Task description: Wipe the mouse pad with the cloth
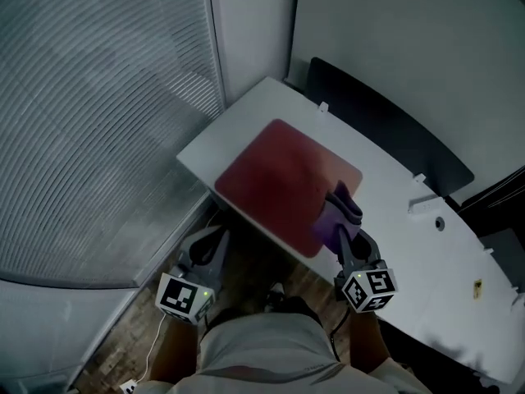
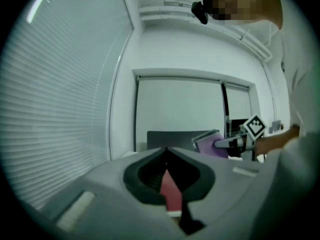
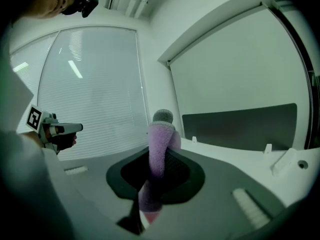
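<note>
**Cloth at the pad's near corner, most of the surface yet to cover**

The right gripper (image 1: 340, 228) is clamped on the purple cloth (image 1: 326, 222). In the right gripper view the folded fabric stands up between the closed jaws, its grey edge showing at the top. From the head view the cloth sits at the near right corner of the red mouse pad (image 1: 279, 179), on it or just over its edge. Whether it presses on the surface cannot be told.

The mouse pad lies flat on the white desk (image 1: 410, 245), near the desk's left end and beside the window blinds (image 1: 98, 97). The rest of its red face, toward the far and left sides, is bare. No streak, damp mark or dirt shows on it, so the pictures give no measure of what has been wiped.

The left gripper (image 1: 215, 240) hangs below the desk's near edge, off the pad. Its jaws are together with nothing held, and a sliver of red pad shows past them in the left gripper view.

Judging by this, the cloth is in hand and brought to the pad, so the pick-up is done. The wiping itself looks to be at or near its start. What is left is to pass the cloth across the open red area up to the far corner
</note>
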Motion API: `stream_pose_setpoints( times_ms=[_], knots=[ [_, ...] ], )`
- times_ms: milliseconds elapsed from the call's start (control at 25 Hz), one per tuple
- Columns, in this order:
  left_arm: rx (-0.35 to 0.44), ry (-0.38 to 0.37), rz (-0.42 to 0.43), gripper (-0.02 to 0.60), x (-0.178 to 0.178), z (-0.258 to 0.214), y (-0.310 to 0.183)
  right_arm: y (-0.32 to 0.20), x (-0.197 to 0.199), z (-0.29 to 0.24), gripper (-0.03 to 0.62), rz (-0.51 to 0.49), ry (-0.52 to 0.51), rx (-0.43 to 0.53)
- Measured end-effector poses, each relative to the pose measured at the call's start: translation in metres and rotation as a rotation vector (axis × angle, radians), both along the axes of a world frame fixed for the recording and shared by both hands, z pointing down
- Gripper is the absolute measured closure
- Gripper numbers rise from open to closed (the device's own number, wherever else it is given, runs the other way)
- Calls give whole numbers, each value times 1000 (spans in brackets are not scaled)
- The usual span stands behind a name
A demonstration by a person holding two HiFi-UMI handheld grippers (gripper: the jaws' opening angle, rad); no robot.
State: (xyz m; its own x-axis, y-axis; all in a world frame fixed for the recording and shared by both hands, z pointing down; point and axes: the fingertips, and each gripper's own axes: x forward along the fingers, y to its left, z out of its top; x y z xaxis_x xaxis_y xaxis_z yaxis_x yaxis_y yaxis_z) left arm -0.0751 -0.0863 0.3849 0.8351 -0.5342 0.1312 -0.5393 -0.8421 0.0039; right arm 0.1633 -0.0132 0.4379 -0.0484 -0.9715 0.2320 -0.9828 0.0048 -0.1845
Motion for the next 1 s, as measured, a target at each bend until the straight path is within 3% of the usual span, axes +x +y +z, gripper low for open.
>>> stream_pose_setpoints(
  times_ms=[200, 440, 720, 1000],
  knots=[
    [-6, -11, 43, 580, 49, 3, -41, -25, 63, 2, 545, 87, -34, 2],
    [-13, -6, 132, 580, 94, 19, -92, -54, 93, 18, 545, 140, -30, -30],
    [-32, -3, 272, 580, 130, 34, -189, -131, 93, 34, 545, 219, -72, -106],
    [-81, 20, 387, 580, 136, 55, -265, -218, 65, 65, 545, 231, -172, -206]
  ],
)
